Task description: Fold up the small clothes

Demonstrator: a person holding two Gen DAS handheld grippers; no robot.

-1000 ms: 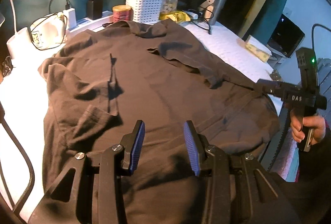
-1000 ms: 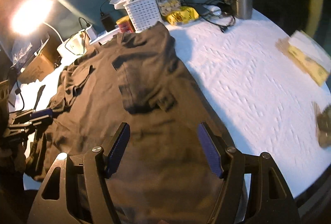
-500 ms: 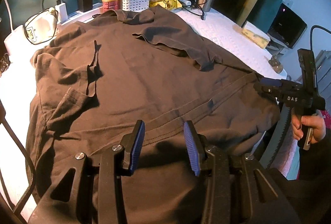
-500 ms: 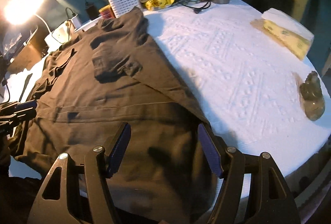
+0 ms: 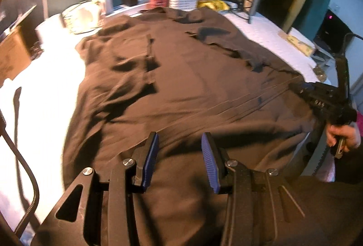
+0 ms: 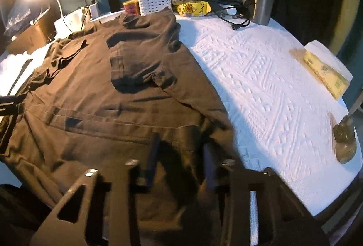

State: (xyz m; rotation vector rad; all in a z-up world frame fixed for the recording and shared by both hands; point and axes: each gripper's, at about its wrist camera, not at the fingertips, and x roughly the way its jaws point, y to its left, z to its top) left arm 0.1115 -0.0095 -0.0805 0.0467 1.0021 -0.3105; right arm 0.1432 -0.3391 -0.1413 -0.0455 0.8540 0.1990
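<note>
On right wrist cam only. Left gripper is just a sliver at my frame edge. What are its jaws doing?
Observer: The left gripper has its jaws open above the brown shirt near the hem, with nothing between them.
Operator: Anything left of the shirt I should know about?
Observer: A black cable crosses the white cover there, clear of the shirt's edge.
Operator: How does my right gripper look from outside?
Observer: A hand holds the right gripper with its tip at the shirt's right hem corner. Its jaws have just been closing with that corner between them, but it's too blurred to tell whether they grip it.
</note>
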